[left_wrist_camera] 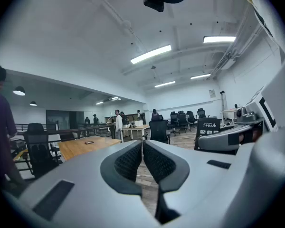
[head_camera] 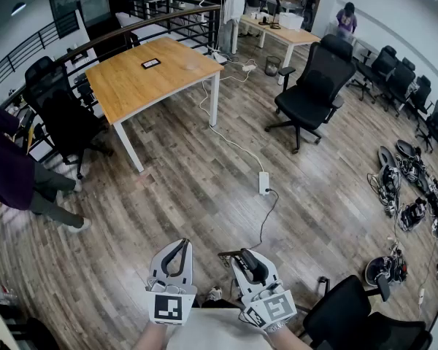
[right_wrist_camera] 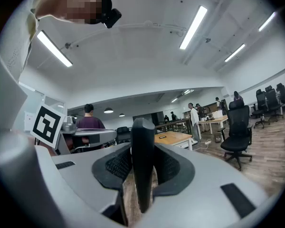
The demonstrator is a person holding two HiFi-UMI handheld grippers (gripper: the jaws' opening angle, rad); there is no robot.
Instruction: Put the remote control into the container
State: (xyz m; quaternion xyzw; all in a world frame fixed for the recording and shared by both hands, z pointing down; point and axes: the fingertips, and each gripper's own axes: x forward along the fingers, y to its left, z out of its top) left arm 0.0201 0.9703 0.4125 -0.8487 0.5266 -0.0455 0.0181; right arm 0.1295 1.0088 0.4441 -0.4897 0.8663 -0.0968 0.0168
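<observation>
Right tongs [right_wrist_camera: 141, 171] gripped the remote control [right_wrist_camera: 143, 141], its long axis running out along the jaws, while my left tongs [left_wrist_camera: 142, 159] sat closed and empty; no container showed.

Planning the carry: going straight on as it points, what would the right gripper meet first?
The way looks free over the floor; the right gripper, shut on the remote control, points roughly toward the wooden table, though depth is unclear.

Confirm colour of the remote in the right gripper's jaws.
Black. The remote control shows best in the right gripper view.
</observation>
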